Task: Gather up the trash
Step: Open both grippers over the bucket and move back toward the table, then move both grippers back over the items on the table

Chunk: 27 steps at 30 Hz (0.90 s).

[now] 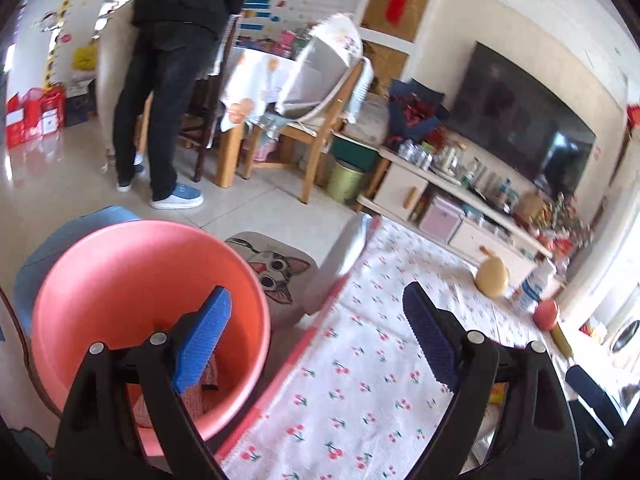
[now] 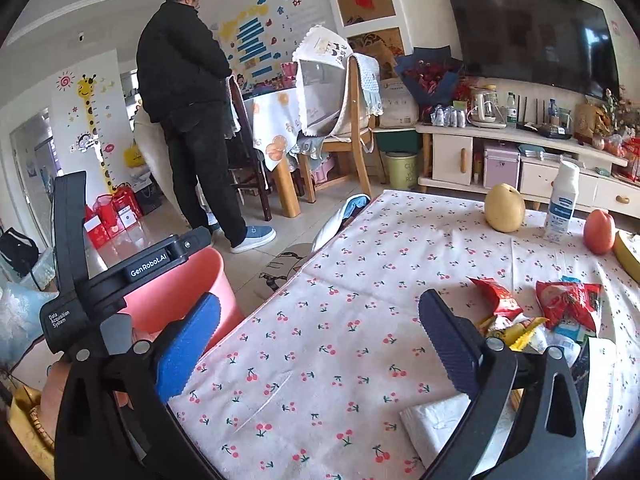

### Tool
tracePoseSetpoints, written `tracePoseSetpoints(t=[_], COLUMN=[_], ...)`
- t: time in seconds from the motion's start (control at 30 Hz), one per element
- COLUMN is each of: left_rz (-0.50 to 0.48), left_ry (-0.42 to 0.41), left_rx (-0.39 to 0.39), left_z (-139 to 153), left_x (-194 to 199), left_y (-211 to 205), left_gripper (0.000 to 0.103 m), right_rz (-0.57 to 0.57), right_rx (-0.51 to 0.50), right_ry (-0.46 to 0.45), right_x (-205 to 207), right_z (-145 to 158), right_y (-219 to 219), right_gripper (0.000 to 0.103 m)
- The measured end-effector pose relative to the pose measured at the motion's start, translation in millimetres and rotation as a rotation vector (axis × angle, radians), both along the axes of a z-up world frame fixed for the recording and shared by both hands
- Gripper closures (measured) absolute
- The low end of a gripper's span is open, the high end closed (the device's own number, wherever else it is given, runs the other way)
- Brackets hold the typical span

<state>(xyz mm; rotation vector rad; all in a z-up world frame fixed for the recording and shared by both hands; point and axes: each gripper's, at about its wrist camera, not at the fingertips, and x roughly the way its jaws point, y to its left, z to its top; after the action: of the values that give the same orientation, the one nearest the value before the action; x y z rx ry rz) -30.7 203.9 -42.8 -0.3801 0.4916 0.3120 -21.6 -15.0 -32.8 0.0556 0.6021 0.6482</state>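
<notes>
Trash wrappers (image 1: 202,390) inside pink bin (image 1: 120,280), more wrappers (image 2: 560,308) on table (image 2: 320,340)

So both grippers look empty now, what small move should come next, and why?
Probably carry the right gripper, fingers open and empty, toward the red snack wrappers lying on the cherry-print tablecloth to its right. The pink bin beside the table already holds some wrappers, while this pile is the nearest trash left. The left gripper is also open.
</notes>
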Motion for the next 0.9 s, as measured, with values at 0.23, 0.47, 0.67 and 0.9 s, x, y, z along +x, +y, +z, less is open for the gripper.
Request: tracePoseSetpoints(t=[0.23, 0.47, 0.67, 0.9], left_rz=[-0.108, -0.224, -0.345, -0.474], left_ry=[0.037, 0.067, 0.097, 0.137], left_rx=[0.130, 0.180, 0.226, 0.225], left_z=[-2.0, -7.5, -14.5, -23.2], left_x=[8.9, 7.6, 3.7, 15.1], left_y=[-54.3, -102.5, -147.2, -205.7], left_gripper=[0.015, 0.015, 0.015, 0.015], right_rz=[-0.061, -0.126, -0.224, -0.347], right_rx=[0.038, 0.059, 0.018, 0.012], right_ry=[0.031, 0.024, 0.037, 0.063], right_x=[-1.2, 3.1, 15.7, 29.3], right_z=[1.3, 4.3, 4.1, 1.7], right_y=[-50.7, -102.5, -151.3, -208.1], right_gripper=[0.005, 0.005, 0.005, 0.005])
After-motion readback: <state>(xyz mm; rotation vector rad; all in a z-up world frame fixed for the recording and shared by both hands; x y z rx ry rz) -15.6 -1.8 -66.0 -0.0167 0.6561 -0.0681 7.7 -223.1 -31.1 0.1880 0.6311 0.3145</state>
